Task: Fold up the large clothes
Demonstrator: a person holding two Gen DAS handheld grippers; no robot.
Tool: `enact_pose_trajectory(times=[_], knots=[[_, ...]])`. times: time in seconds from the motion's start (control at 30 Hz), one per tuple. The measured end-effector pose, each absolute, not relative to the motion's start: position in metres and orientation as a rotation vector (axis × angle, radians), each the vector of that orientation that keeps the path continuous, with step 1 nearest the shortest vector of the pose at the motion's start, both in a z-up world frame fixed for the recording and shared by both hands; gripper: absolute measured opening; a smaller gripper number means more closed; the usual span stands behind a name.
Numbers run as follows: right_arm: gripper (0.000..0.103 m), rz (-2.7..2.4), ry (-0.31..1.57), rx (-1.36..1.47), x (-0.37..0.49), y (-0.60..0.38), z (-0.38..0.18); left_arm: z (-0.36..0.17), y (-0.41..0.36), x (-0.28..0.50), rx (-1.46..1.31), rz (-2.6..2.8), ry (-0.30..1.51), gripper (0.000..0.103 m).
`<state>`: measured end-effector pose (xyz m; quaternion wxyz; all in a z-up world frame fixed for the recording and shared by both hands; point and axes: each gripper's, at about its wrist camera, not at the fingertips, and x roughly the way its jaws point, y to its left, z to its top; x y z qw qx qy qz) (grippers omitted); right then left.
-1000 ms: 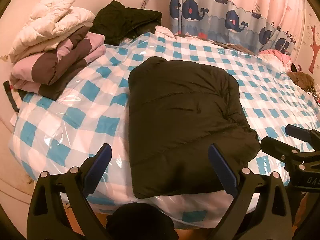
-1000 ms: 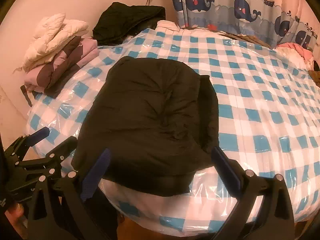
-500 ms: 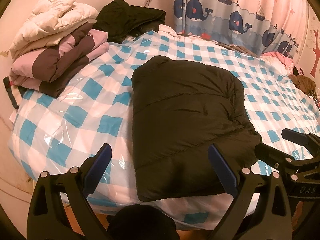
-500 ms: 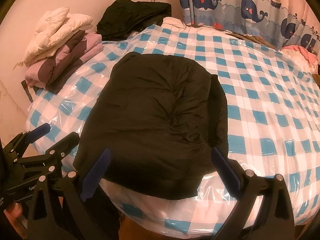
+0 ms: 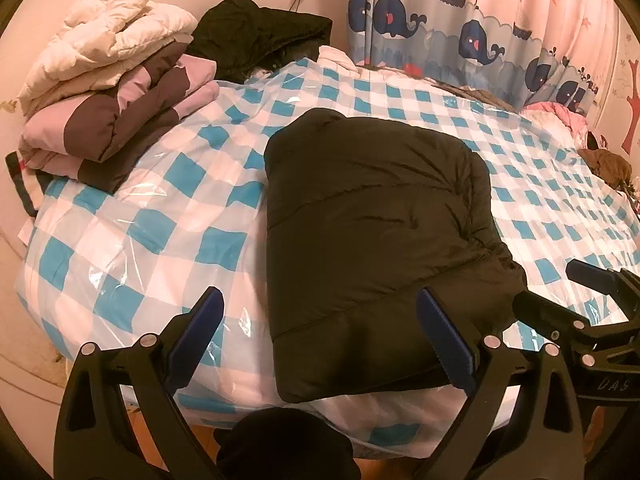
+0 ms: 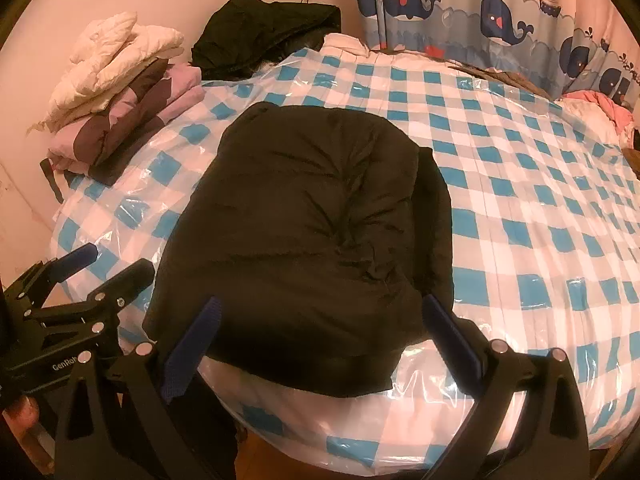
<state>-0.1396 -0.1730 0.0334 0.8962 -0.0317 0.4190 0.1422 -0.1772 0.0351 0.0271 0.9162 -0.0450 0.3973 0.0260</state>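
Observation:
A folded black puffer jacket (image 5: pixel 372 216) lies on the blue-and-white checked bed (image 5: pixel 168 216), its near edge at the bed's front edge. It also shows in the right wrist view (image 6: pixel 304 232). My left gripper (image 5: pixel 320 328) is open and empty, held just before the jacket's near left part. My right gripper (image 6: pixel 320 332) is open and empty, its fingers spanning the jacket's near edge without gripping. The right gripper shows at the right of the left wrist view (image 5: pixel 576 292), and the left gripper at the left of the right wrist view (image 6: pixel 108 268).
A stack of folded white, pink and brown coats (image 5: pixel 108 92) sits at the bed's far left corner. Another black garment (image 5: pixel 260 36) lies against the wall. Whale-print curtains (image 5: pixel 460 36) hang behind. Pink clothes (image 5: pixel 560 116) lie at the far right.
Both grippers have drawn slightly closer to the jacket's near edge and tilted a little. The jacket has not moved. Both stay open.

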Motion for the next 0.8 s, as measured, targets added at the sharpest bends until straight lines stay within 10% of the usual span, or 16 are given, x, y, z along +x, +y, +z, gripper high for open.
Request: enact_pose_trajectory(times=[0.8], knots=[[0.096, 0.277, 0.958, -0.065, -0.131, -0.174, 0.010, 0.012, 0.029, -0.167, -0.077, 0.031, 0.890, 0.093]])
